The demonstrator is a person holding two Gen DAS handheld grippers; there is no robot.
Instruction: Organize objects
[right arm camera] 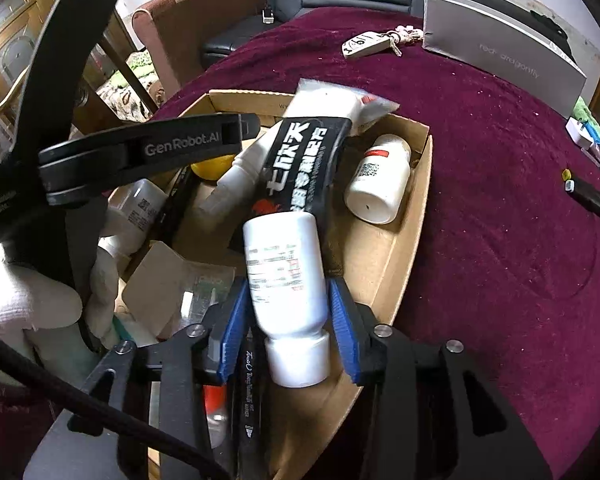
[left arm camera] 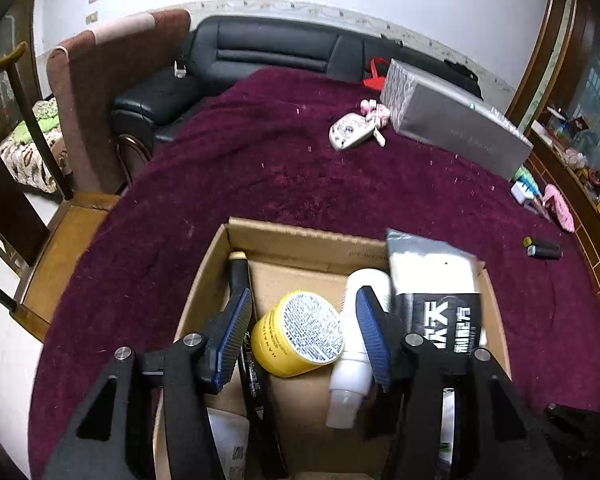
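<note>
Between my right fingers (right arm camera: 285, 336): one white bottle (right arm camera: 286, 276), cap toward the camera, pads close on either side of its lower body; whether they press it I cannot tell. It hangs over the cardboard box (right arm camera: 404, 240).

Under my left gripper (left arm camera: 302, 336): fingers apart, holding nothing, hovering over the same cardboard box (left arm camera: 300, 232).

In the box, near to far, left view:
- yellow jar (left arm camera: 300, 334), printed label facing up, between my blue pads;
- white spray bottle (left arm camera: 360, 344), lying just beside the jar, partly behind my right-hand pad;
- black pen (left arm camera: 256, 384) with white script, along the left wall;
- black-and-white packet (left arm camera: 440, 292), leaning on the far right corner, top edge above the rim.

In the box, right view:
- second white bottle (right arm camera: 380, 180), lying on its side by the right wall;
- the packet (right arm camera: 300, 160), lying diagonally, its lower end behind my held bottle.

On the maroon cloth (left arm camera: 260, 160), beyond the box:
- black marker (left arm camera: 544, 249), well to the right;
- key fob (left arm camera: 350, 130) with pink charms, near the far edge;
- long grey box (left arm camera: 452, 124), just beside the fob.

Beyond the table: black leather sofa (left arm camera: 268, 46).
</note>
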